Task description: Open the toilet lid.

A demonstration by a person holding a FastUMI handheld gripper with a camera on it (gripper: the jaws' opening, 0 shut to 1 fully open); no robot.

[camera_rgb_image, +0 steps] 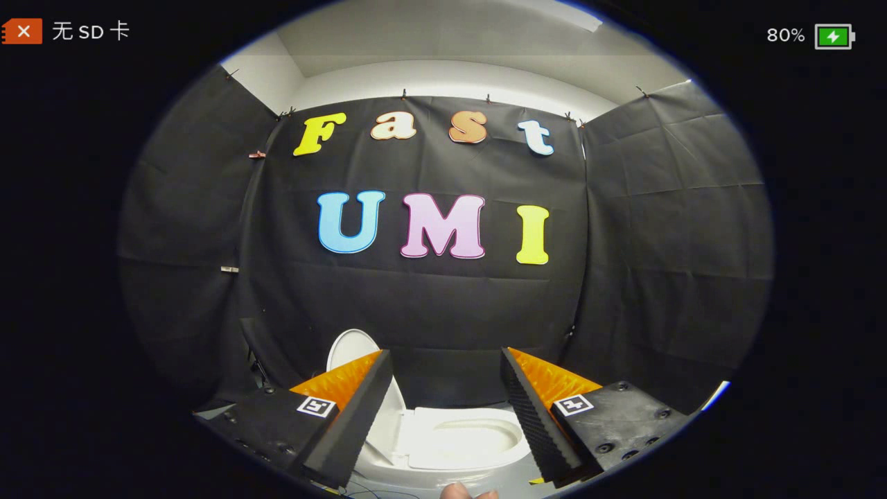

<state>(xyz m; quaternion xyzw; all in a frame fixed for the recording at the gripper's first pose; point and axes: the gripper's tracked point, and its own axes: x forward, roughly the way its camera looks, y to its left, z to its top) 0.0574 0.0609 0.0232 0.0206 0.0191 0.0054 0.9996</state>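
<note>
- The hand-held two-finger gripper (443,416) is pointing forward toward the black cloth booth wall (658,242), with its two fingers spread wide apart and nothing lying between them.
- Each finger is showing a black ridged foam pad (533,423) on its inner face, an orange plastic wedge (554,381) behind the pad, and a black mounting block carrying a small square black-and-white marker (572,404).
- The white ceramic toilet (443,478) is sitting just beyond and below the fingertips, against the foot of the cloth wall.
- The white oval toilet lid (350,346) is standing raised and close to upright at one side of the bowl, leaning toward the cloth wall; its upper edge is rising above the left finger, and its lower part is passing behind that finger.
- The white toilet seat ring and bowl opening (471,436) are lying exposed in the gap between the two fingers.
- Neither finger is touching the lid, the seat or the bowl; both are hanging clear above the toilet.
- A fingertip of the person (468,493) is showing near the base of the gripper, in front of the toilet.
- A light-coloured wall and ceiling (443,62) are showing above the top edge of the cloth.
</note>
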